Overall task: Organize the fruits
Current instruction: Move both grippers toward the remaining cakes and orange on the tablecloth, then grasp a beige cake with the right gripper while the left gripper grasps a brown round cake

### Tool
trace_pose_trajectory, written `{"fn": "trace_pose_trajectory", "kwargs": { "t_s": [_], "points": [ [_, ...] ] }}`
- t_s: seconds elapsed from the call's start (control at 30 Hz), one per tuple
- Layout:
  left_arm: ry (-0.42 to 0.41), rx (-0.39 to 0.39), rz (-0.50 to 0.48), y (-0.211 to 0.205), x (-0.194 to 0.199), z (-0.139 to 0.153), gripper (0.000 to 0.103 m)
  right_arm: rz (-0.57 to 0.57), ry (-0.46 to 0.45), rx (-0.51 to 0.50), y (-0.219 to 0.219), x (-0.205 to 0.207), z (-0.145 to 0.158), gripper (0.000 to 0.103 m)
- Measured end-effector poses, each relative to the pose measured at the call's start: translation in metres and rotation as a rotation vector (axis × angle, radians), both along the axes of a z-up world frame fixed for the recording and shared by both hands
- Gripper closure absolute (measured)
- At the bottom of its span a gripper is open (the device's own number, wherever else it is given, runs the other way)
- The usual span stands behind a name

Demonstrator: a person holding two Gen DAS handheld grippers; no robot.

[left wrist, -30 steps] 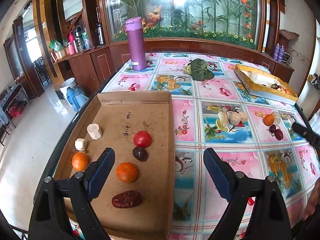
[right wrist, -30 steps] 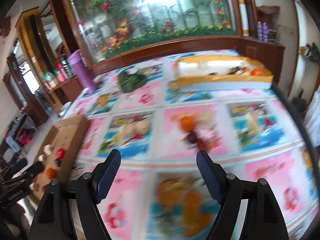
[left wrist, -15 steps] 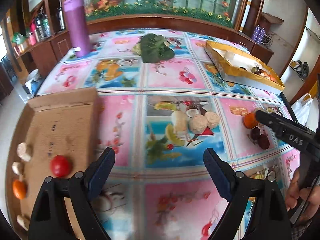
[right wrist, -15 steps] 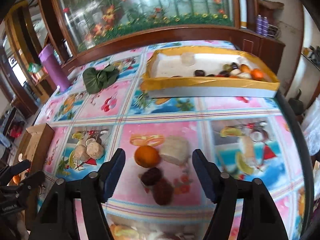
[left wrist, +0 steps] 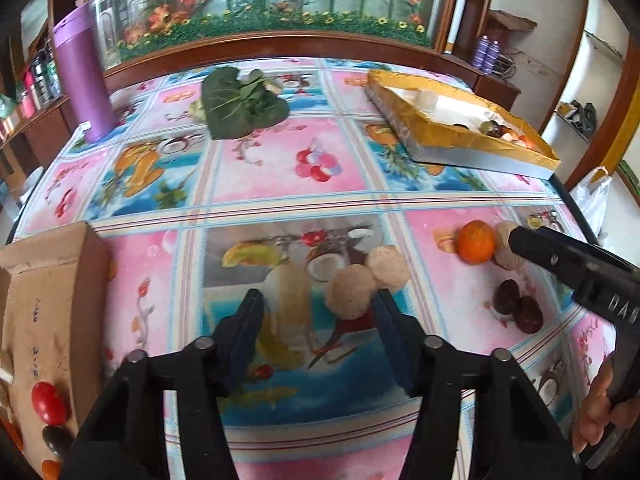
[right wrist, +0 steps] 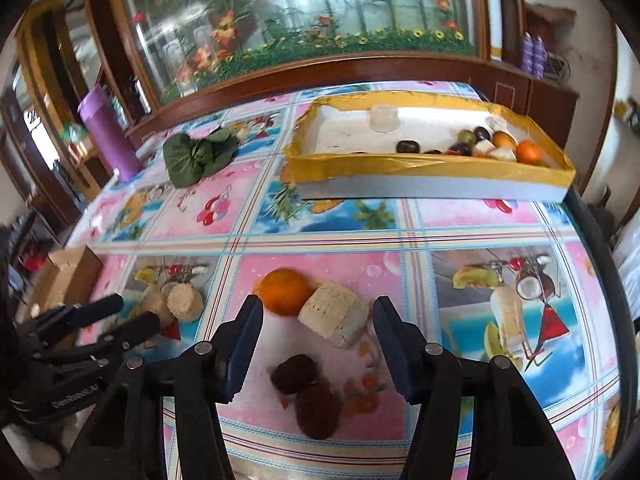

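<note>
My left gripper (left wrist: 320, 320) hangs low over the fruit-print tablecloth, its jaws closing. A pale round piece (left wrist: 350, 290) lies between the fingertips, close to the right one, and a second pale piece (left wrist: 386, 268) sits just behind it. The pads do not press on either. My right gripper (right wrist: 316, 316) is also closing, around a pale cut chunk (right wrist: 334, 314); there is still a gap on its left side. An orange (right wrist: 284, 290) touches the chunk's far left. Two dark red dates (right wrist: 296, 368) lie under the jaws.
A cardboard box (left wrist: 52, 280) at the left holds a tomato (left wrist: 48, 402) and other fruit. A yellow-rimmed tray (right wrist: 400, 168) with several fruits stands at the back right. A purple flask (left wrist: 80, 72) and leafy greens (left wrist: 240, 104) are at the back. A hand (left wrist: 600, 408) holds the right gripper.
The left gripper swung from over the cardboard box to the pale pieces mid-table and its jaws narrowed. The right gripper came down over the orange, chunk and dates, and its jaws narrowed too.
</note>
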State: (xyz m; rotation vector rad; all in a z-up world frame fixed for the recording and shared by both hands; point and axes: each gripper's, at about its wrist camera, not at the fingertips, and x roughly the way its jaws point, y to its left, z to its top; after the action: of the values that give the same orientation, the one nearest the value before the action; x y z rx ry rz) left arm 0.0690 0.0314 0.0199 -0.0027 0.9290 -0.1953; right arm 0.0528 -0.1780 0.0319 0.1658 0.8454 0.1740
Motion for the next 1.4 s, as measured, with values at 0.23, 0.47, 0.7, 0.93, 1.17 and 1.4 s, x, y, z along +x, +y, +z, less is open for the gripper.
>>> {"fn": "trace_pose_trajectory", "kwargs": {
  "t_s": [0.23, 0.47, 0.7, 0.93, 1.17, 1.4],
  "points": [
    [-0.005, -0.073, -0.027, -0.003, 0.0, -0.002, 0.078, -0.049, 0.006, 0.205, -0.038, 0.003, 0.0, 0.042],
    [-0.028, -0.125, -0.026, -0.002, -0.001, -0.01, 0.068, -0.018, 0.026, 0.117, -0.01, 0.013, -0.01, 0.042],
    [-0.033, -0.149, -0.048, 0.0, -0.007, -0.01, 0.076, 0.006, 0.04, 0.03, -0.002, 0.01, -0.016, 0.055],
    [-0.055, -0.175, -0.037, 0.005, -0.01, -0.007, 0.076, 0.023, 0.009, -0.059, 0.008, 0.001, -0.011, 0.062],
    [-0.082, -0.177, -0.038, 0.006, -0.015, -0.001, 0.076, 0.0, -0.05, -0.019, 0.004, -0.006, 0.0, 0.062],
    [-0.145, -0.248, -0.016, 0.021, -0.052, 0.036, 0.076, 0.017, -0.071, 0.007, 0.011, -0.01, 0.005, 0.062]
  ]
}}
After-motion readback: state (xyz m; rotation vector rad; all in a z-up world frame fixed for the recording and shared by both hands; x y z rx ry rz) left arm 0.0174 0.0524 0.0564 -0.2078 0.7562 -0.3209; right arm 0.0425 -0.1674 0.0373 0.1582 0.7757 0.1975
